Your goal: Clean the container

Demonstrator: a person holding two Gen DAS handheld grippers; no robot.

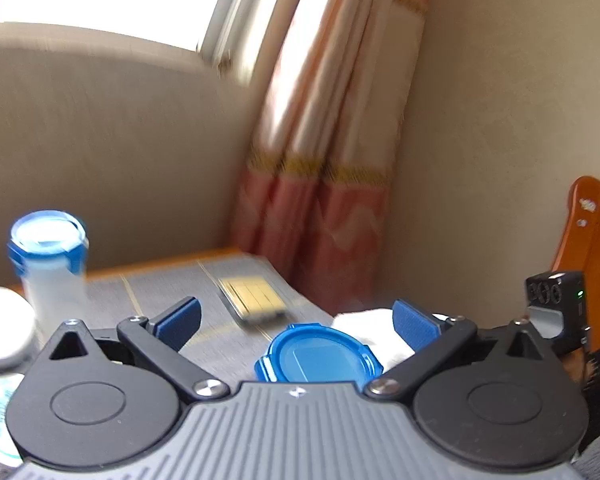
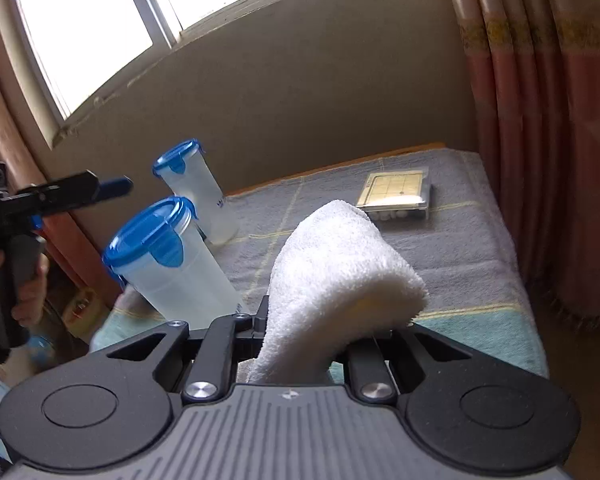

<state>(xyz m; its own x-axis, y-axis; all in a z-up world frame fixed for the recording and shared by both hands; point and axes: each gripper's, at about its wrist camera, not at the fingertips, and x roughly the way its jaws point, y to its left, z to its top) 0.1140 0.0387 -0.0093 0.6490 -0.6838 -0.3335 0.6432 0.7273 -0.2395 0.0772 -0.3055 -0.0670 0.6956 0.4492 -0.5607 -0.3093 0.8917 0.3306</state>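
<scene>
Right gripper (image 2: 300, 332) has its fingers clamped together on a white towel (image 2: 340, 264), which bulges up and forward over them and flops to the right. Left gripper (image 1: 296, 316) has fingers spread wide apart, nothing between them; in its own view a loose blue lid (image 1: 318, 356) lies on the table (image 2: 460, 232) just below and ahead of the gap, with the towel just right of it. 2 tall clear containers stand upright on the left part of the table, long axes vertical, both with blue lids on: near container (image 2: 168, 264) just left of and close ahead of the towel, far container (image 2: 198, 192) behind it toward the wall. In the right wrist view the left gripper comes in from the left edge, held in a hand (image 2: 28, 292), its tips level with and left of the near container's lid, so the left is nearer that top. Likely next: left steadies or opens the near container, towel moves left onto it. A flat yellow box (image 2: 396, 196) lies well apart, far right.
</scene>
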